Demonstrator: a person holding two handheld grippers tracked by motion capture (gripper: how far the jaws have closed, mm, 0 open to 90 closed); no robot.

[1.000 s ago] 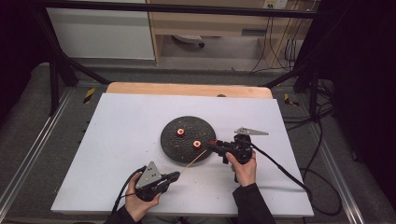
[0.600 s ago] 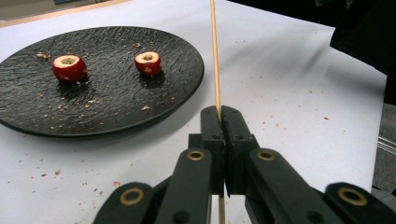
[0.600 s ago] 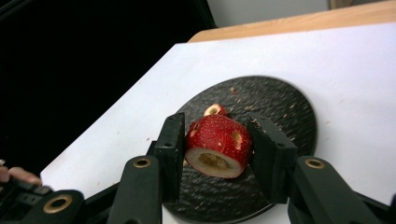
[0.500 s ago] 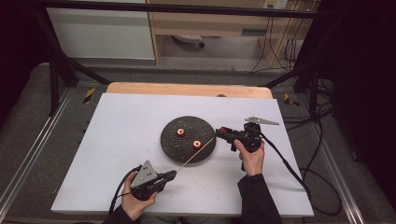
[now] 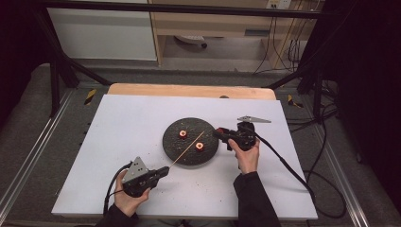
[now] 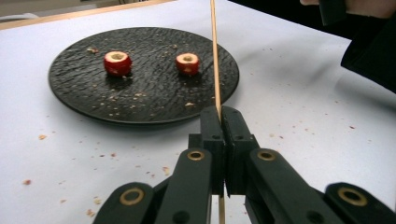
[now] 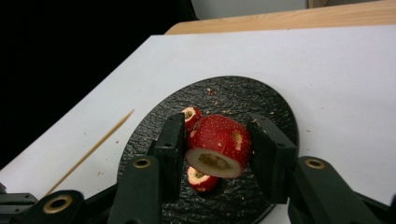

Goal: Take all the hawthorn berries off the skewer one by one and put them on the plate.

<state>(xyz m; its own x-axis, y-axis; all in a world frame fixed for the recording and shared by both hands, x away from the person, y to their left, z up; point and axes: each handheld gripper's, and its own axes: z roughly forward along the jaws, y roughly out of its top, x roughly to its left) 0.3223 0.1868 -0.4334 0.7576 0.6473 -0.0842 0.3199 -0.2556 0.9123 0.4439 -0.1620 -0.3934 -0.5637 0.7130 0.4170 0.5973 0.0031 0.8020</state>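
Bright table, dark surround, perhaps soft focus

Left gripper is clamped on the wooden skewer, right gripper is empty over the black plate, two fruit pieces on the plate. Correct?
Not quite: the right gripper is not empty. The right gripper view shows its jaws shut on a red fruit piece. The rest holds: left gripper clamps the skewer, two pieces lie on the black plate.

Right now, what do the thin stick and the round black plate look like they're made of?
The stick looks like bamboo or pale wood: tan, matte, thin and straight, a skewer clamped in the left gripper. The plate looks like slate or dark stoneware, possibly textured plastic: black with a rippled, faintly glossy surface. The look alone leaves that open.
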